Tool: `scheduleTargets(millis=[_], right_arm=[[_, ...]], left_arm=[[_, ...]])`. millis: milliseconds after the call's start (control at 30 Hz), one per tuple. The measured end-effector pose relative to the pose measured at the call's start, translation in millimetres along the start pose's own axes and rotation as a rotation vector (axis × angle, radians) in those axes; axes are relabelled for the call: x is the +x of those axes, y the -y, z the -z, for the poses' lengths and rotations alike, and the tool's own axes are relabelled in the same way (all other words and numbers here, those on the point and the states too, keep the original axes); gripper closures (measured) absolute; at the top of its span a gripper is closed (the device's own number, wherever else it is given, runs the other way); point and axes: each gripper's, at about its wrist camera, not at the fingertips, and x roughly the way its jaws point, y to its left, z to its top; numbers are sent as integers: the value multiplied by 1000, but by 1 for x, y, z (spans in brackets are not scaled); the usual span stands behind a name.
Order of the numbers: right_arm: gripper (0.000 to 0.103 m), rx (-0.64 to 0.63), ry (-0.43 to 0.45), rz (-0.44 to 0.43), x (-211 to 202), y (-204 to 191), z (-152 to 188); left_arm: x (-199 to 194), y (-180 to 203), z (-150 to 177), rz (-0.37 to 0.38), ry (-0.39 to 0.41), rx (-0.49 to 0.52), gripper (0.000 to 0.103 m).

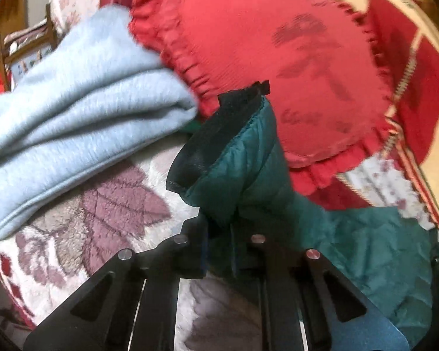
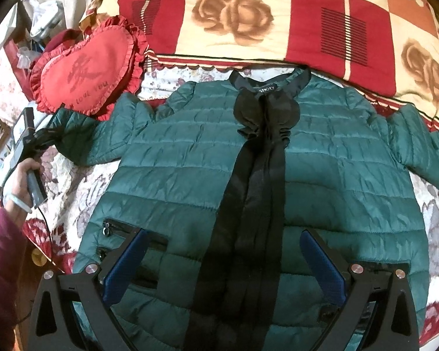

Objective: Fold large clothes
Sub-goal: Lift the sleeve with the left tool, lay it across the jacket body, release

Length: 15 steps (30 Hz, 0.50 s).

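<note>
Strong fisheye bend in both views, with black corners around the round picture. Dim, warm indoor light, soft and without glare. Heavy blur across the left wrist view: smeared red heart cushion (image 1: 292, 67) and fuzzy light blue cloth (image 1: 82, 108), sharper only at the left claw (image 1: 219, 251). Clearer in the right wrist view, with dark shadow on the green jacket (image 2: 190, 158) between the fingers of the right claw (image 2: 224, 266), and stretched edges

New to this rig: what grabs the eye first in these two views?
The green puffer jacket lies spread face up across the floral bed, a black strip down its middle. Beside its sleeve lies a red heart-shaped pillow. The left gripper is shut on the sleeve cuff; the right gripper hangs open over the hem.
</note>
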Motion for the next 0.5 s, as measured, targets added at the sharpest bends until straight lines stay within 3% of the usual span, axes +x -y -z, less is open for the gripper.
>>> scheduleTargets(millis=[500], right_arm=[[0, 29, 48, -13, -31, 17, 15]], left_arm=[[-93, 69, -2, 163, 56, 94, 95]])
